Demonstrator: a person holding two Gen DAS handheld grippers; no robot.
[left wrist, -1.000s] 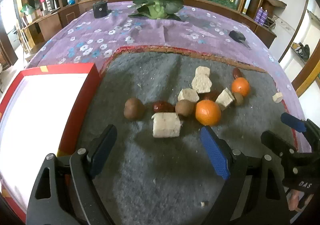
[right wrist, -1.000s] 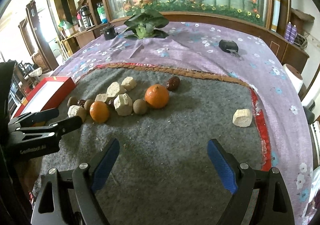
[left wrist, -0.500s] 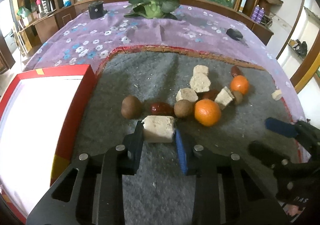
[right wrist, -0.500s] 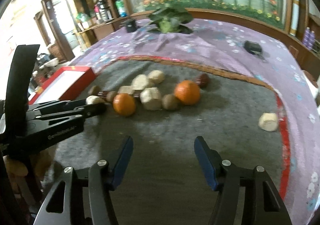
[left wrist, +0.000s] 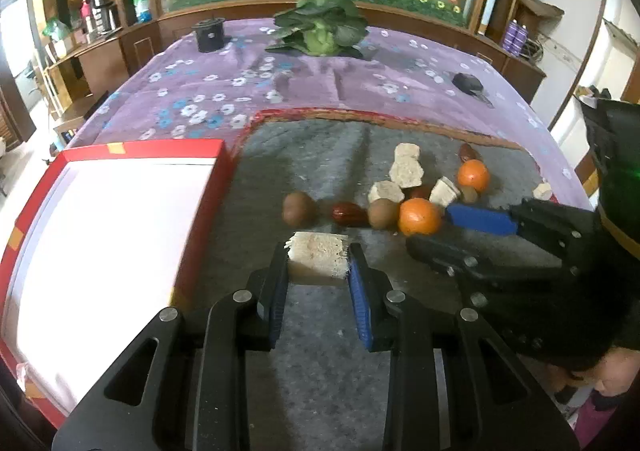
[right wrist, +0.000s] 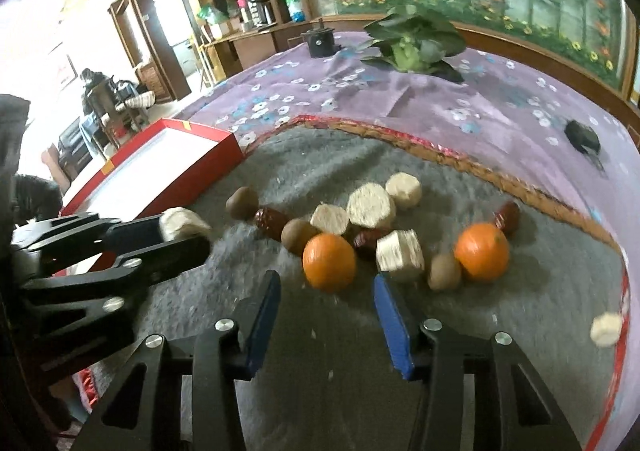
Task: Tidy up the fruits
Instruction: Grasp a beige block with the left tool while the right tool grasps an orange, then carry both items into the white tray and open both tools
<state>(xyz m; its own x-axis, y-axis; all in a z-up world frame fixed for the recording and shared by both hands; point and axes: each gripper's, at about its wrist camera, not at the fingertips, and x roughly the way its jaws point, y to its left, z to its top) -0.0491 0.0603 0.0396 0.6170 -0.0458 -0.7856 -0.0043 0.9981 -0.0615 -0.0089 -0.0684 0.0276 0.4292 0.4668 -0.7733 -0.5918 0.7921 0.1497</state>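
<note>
1. Fingers of left gripper [left wrist: 318, 271] clamp the pale chunk [left wrist: 318, 255], apparently lifted off the grey mat [left wrist: 320, 391].
2. Right gripper [right wrist: 326, 293] jaws closing, empty; near orange [right wrist: 329, 261] just beyond.
3. We carry the chunk left over the red tray [left wrist: 192, 235], level.

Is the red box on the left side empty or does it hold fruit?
Empty, as far as seen: the red box shows only its bare white floor; its near end is out of view.

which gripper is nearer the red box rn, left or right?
Left. The left gripper, shut on a pale chunk, sits right beside the red box. The right gripper, jaws closing with nothing clamped, is farther out by the near orange.
</note>
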